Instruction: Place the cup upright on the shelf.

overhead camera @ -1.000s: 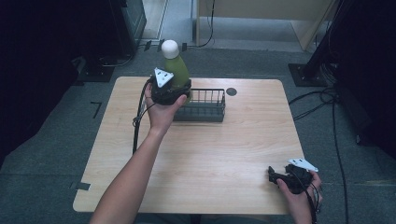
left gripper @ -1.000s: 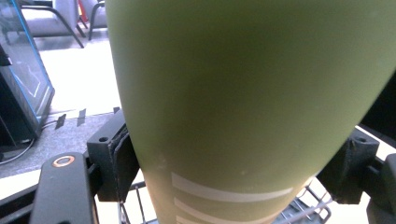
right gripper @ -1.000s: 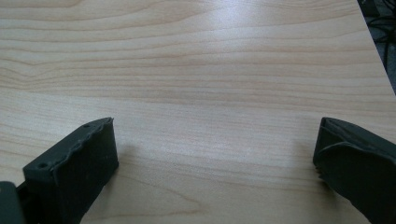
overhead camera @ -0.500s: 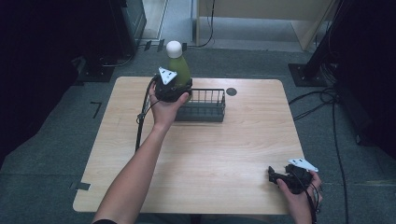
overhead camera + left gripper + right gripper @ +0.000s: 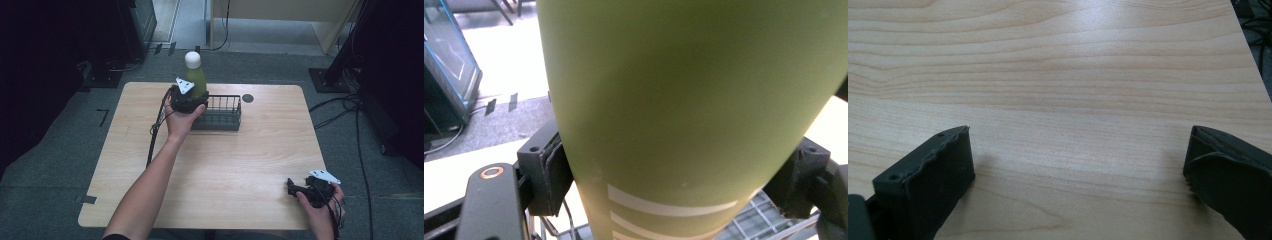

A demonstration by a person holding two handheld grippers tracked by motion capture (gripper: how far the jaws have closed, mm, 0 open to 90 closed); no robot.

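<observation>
The left tool (image 5: 187, 100) clamps the upright green bottle (image 5: 196, 80) over the wire basket's (image 5: 222, 112) left end near the worktop's (image 5: 250, 160) far edge; the right tool (image 5: 300, 189) rests open at the near right corner.

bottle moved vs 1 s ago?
No. The bottle sits at the same left end of the basket, held by the left gripper.

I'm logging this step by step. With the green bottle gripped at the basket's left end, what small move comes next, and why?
Probably lower it: the left gripper is clamped on the green bottle, which stands upright over the left end of the wire basket. The right gripper rests open at the table's near right corner.
</observation>
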